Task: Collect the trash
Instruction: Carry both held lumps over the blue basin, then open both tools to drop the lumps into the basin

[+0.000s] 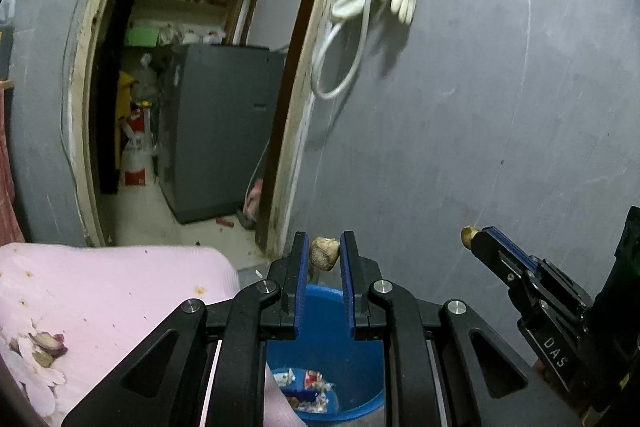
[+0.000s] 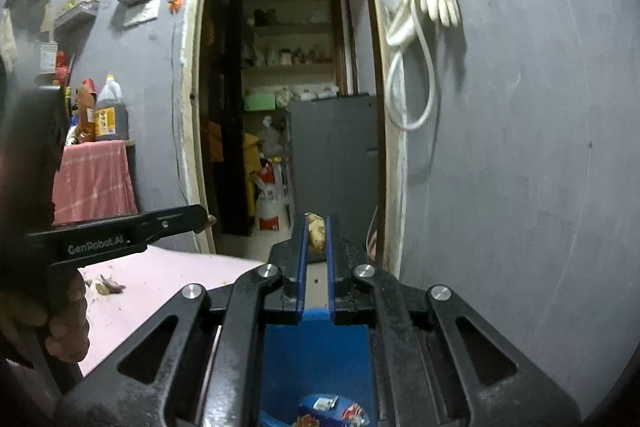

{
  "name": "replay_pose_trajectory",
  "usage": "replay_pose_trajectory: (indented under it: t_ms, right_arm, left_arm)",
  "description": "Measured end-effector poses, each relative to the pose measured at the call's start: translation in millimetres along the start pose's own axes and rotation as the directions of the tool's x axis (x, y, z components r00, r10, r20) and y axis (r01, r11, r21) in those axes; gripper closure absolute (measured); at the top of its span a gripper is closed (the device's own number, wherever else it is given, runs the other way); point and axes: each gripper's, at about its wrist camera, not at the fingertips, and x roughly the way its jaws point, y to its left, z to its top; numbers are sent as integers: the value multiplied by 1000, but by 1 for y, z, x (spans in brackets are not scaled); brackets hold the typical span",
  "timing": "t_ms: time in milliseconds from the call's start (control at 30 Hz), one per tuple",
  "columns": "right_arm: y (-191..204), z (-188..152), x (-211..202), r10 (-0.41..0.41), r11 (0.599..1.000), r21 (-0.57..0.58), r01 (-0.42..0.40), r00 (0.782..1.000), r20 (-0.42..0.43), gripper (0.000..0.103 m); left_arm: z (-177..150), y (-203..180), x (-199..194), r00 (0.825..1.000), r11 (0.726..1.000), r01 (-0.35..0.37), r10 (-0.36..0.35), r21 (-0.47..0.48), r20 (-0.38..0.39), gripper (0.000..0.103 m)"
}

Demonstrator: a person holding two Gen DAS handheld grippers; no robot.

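My left gripper is shut on a pale brown peel scrap and holds it above the blue trash bin, which has wrappers in its bottom. My right gripper is shut on a yellowish peel scrap above the same bin. The right gripper also shows in the left wrist view at the right, with its scrap at the tip. The left gripper shows in the right wrist view at the left. More peel scraps lie on the pink table.
The pink cloth-covered table stands left of the bin. A grey wall with a hanging glove and hose is right behind the bin. A doorway opens to a storeroom with a grey appliance. Bottles stand on a red-clothed stand.
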Motion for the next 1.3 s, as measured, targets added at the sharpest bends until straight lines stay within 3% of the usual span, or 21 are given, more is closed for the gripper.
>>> replay_pose_trajectory:
  t_ms: [233,633,1133,1300]
  right_arm:
    - [-16,-26,19,-2,999,52,7,996,-90,95]
    - [-34,-61,44,6,993,118,20,977,-214,94]
    - [-50,-78,66,15,985,168,38,952,-305,93]
    - [-53,-78,67,20,984,175,37,950,-312,82]
  left_arm:
    - [-22,-3,36,994,999,-32,35,29,-106,90]
    - [-60,5,87,963,997,-62,72,46,-258,90]
    - [-78,13,117,931,995,-85,96,45,-353,89]
    - [-77,16,112,929,996,-82,88,31,-359,76]
